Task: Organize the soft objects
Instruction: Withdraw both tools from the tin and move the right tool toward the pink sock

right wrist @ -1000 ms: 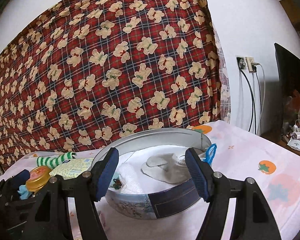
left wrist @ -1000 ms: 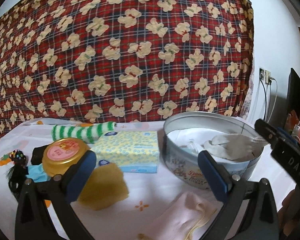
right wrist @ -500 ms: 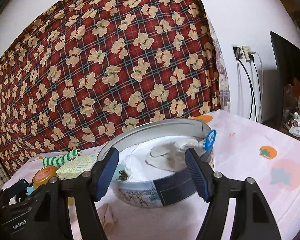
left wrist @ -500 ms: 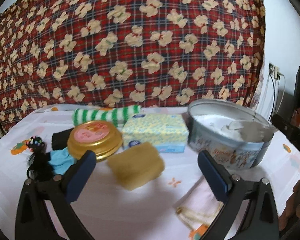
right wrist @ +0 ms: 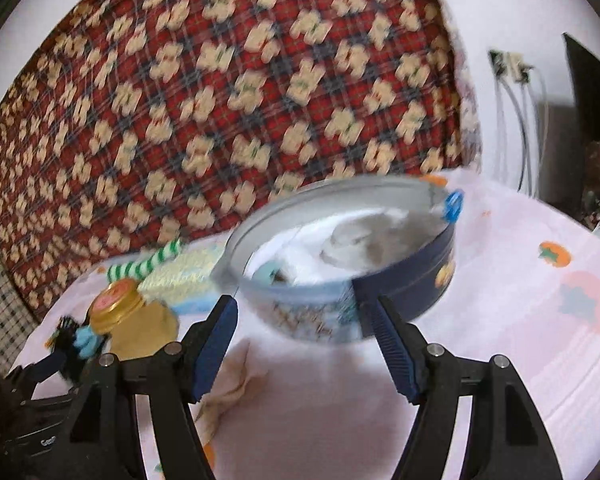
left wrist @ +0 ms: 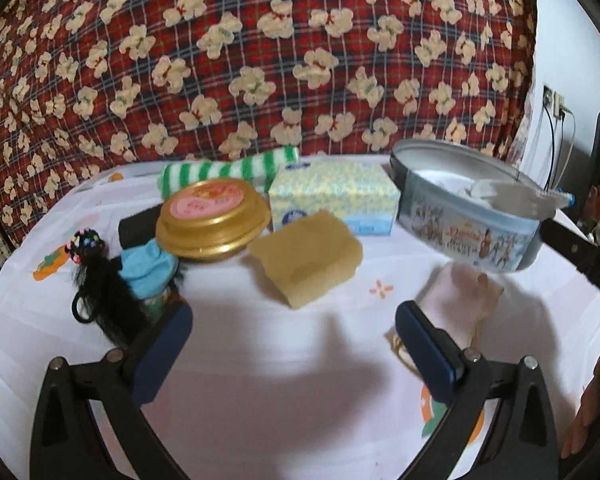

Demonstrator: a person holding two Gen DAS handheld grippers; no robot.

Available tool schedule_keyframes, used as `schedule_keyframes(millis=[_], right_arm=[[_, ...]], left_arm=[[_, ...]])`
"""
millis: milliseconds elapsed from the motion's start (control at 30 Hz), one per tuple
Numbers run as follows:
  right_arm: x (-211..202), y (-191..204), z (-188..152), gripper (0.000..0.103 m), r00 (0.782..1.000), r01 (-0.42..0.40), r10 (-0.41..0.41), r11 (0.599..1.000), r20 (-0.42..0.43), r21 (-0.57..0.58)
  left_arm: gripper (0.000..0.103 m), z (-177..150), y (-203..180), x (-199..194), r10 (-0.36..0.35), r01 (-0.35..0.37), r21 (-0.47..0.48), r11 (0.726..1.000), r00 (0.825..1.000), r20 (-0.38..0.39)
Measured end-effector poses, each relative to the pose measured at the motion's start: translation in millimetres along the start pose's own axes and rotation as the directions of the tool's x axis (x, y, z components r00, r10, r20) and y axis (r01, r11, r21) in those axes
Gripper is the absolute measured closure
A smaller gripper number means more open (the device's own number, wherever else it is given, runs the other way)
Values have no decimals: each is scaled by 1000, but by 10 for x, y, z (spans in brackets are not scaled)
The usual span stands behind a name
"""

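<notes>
Black triangular-framed left gripper [left wrist: 294, 344] and right gripper [right wrist: 306, 342] are fitted with dark-blue ribbed pads [right wrist: 394, 352] and silver screws.

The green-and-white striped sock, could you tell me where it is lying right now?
In the left wrist view the striped sock lies at the back of the table against the plaid bear blanket, behind the gold-lidded jar and left of the tissue box.

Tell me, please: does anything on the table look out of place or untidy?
Yes. A grey cloth hangs over the rim of the round tin rather than lying fully inside. A pink cloth lies crumpled on the table beside the tin, not yet put away.
</notes>
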State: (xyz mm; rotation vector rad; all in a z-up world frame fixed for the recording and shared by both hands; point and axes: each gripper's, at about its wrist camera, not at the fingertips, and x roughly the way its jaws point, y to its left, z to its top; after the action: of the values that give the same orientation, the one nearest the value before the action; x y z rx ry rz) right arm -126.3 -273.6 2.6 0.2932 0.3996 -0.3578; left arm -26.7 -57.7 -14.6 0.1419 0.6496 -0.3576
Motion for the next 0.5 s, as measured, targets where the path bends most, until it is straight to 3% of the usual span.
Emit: schedule_keyframes(millis=[200, 500], right_arm=[[114, 115, -125, 32, 989, -58, 59, 998, -134, 10], [320, 341, -305, 32, 951, -125, 119, 992, -287, -4]], left_arm=[[0, -71, 65, -25, -19, 19, -6, 1000, 999, -42], [0, -179, 197, 12, 0, -2, -19, 1000, 996, -93]])
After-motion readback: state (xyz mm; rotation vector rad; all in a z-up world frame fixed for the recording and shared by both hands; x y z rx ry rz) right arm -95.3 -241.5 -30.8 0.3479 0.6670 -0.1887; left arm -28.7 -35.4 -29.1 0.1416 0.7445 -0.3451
